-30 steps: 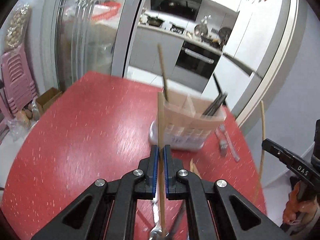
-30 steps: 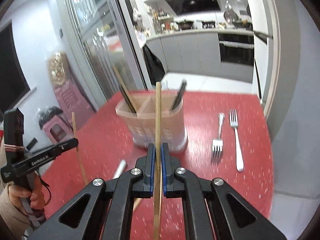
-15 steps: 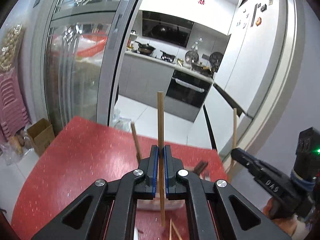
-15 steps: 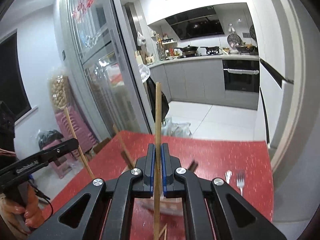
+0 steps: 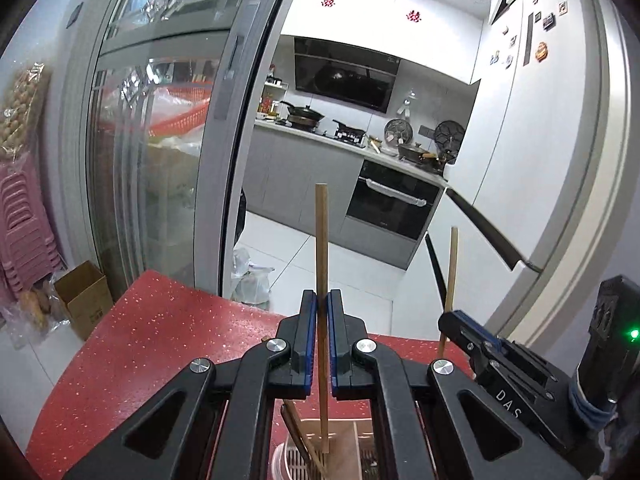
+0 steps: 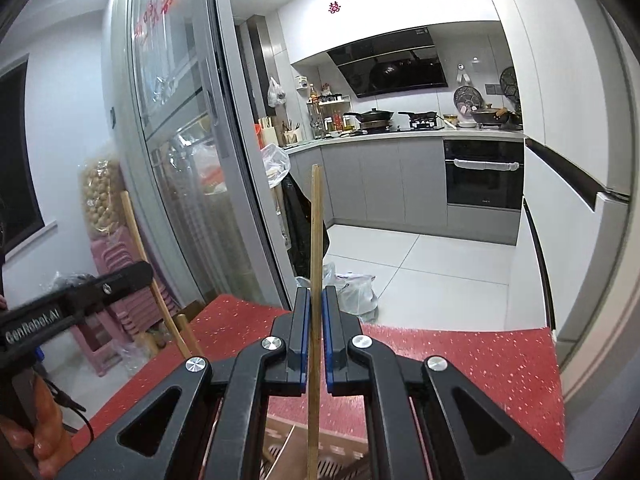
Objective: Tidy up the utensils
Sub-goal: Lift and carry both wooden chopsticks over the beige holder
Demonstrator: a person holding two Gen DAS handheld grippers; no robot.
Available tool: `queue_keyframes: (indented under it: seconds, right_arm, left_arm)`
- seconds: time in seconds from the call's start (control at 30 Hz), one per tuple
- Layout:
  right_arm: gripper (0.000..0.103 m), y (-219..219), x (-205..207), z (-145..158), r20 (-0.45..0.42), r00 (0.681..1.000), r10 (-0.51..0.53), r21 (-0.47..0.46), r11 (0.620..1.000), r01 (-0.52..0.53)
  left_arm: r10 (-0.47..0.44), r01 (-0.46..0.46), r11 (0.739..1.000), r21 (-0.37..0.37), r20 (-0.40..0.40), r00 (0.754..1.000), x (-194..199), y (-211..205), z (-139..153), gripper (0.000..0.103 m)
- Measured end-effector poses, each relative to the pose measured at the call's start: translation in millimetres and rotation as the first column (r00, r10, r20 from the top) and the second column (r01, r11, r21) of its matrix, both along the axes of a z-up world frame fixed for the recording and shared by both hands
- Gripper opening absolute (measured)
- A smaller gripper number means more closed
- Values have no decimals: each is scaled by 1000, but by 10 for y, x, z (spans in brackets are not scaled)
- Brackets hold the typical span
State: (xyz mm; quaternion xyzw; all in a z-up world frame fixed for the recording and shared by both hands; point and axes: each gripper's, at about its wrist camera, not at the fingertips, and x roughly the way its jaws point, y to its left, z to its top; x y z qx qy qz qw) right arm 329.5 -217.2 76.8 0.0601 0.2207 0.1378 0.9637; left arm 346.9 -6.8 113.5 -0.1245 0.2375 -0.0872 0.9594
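Left claw (image 5: 322, 304) clamped on an upright chopstick (image 5: 321, 240), jaws pinched tight against the stick; stick top well above the jaws, lower end below and behind them, hanging over the holder (image 5: 340, 446). Holder directly under the left claw, a tan divided caddy with a white slotted base, a dark chopstick (image 5: 296, 432) leaning inside just left of the held stick's tip. Right claw (image 6: 315, 312) likewise gripping its own chopstick (image 6: 315, 232), upright with a slight tilt, lower end dropping below the jaws toward the holder (image 6: 280, 444), also right beneath. In the left view, right claw (image 5: 450, 320) just right of the left one, its stick (image 5: 451, 268) standing up from the fingertips. In the right view, left claw (image 6: 140, 274) off to the left, its stick (image 6: 140, 248) slanting. Red table (image 5: 140, 340) under and ahead of both claws. Hand (image 6: 44, 436) low at far left, on the left handle. Kitchen beyond, oven (image 6: 482, 172) ahead and right.
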Motion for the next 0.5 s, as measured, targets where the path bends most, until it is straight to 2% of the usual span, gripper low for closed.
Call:
queue_keyframes:
  seconds: [0.23, 0.5]
  right_arm:
    - [6, 21, 139, -291, -13, 1000, 8, -19, 1000, -8]
    - [6, -46, -28, -452, -17, 1000, 13, -52, 999, -14]
  left_arm:
    - [6, -6, 1000, 10, -30, 1000, 134, -84, -376, 28]
    - [-1, 3, 999, 49, -39, 999, -57, -193, -632, 28]
